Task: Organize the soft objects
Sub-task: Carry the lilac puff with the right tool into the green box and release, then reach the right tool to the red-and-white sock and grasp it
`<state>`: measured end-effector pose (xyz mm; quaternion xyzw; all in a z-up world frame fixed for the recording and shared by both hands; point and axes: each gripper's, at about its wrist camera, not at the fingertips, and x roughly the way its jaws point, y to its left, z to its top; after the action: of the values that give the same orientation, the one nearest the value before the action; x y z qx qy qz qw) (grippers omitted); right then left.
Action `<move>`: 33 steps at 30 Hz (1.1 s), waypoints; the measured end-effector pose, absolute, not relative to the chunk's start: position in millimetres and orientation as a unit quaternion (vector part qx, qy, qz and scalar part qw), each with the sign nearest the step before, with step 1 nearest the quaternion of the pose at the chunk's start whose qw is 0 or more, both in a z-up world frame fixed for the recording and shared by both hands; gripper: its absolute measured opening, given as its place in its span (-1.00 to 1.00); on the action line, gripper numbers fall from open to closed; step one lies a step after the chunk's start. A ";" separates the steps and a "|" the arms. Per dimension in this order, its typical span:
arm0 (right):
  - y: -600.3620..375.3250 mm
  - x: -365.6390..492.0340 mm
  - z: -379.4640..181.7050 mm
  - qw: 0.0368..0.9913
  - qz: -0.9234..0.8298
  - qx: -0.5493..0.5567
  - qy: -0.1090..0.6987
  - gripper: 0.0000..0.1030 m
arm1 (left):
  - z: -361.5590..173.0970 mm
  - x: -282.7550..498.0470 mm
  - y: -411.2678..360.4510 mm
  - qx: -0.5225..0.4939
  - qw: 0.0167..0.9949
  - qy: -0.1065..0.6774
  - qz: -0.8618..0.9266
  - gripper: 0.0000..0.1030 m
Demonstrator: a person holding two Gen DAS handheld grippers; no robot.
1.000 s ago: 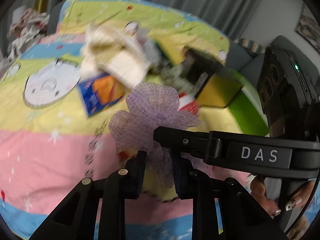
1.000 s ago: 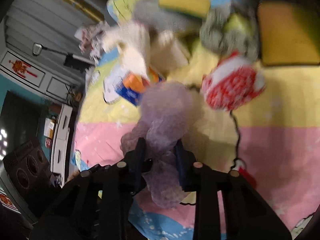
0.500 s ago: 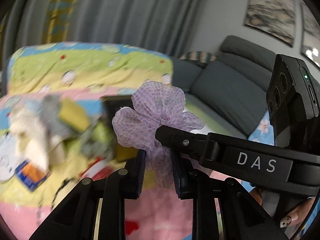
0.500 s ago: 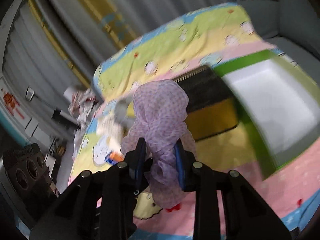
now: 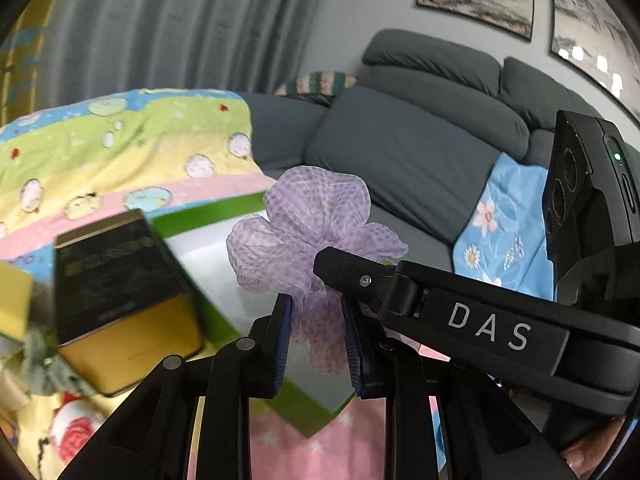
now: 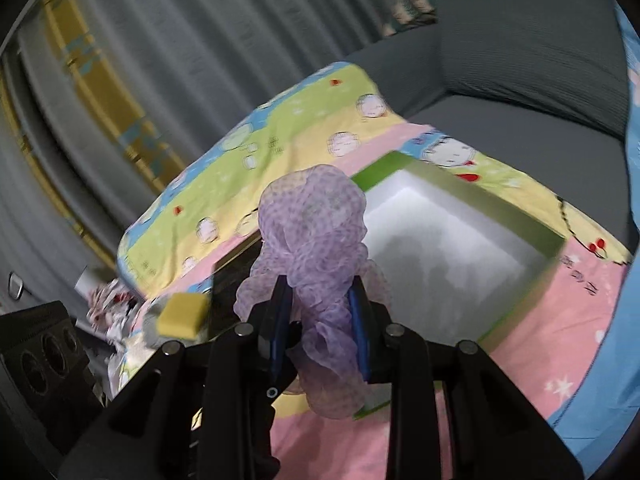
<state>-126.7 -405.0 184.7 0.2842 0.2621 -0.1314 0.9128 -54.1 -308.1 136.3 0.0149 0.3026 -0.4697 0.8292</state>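
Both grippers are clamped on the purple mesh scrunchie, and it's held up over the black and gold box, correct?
Not the black and gold box. The right wrist view shows the purple mesh scrunchie over the open green box with the white inside. Both the left gripper and right gripper are clamped on it.

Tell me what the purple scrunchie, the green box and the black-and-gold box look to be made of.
Purple scrunchie: sheer, gauzy fabric with a fine check, matte; light passes through its ruffles. Both tools, left and right, are shut on it. Green box: probably cardboard or foam board, with thin straight walls and a matte white inside. Black-and-gold box: possibly tin or glossy card; its gold side shines, but blur leaves it open.
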 end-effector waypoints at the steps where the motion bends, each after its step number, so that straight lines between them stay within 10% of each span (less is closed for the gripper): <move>1: -409.9 -127.6 182.3 0.911 -0.139 0.287 0.262 -0.45 | 132.6 -53.9 -314.4 0.017 0.826 0.307 -0.473 -0.52; 13: -426.2 -125.5 163.7 0.888 -0.205 0.291 0.290 -0.37 | 109.7 -47.6 -334.8 0.008 0.819 0.348 -0.457 -0.51; 20: -414.2 -136.7 173.7 0.899 -0.205 0.278 0.269 0.20 | 124.2 -49.3 -302.3 -0.010 0.837 0.334 -0.433 0.28; 33: -355.6 -130.1 197.1 0.932 -0.115 0.225 0.261 0.75 | 159.5 -63.6 -203.3 -0.027 0.885 0.302 -0.354 0.64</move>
<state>-130.1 -355.6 197.1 0.2254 0.2607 -0.1152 0.9316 -63.6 -203.3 159.5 -0.0266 0.3015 -0.3542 0.8848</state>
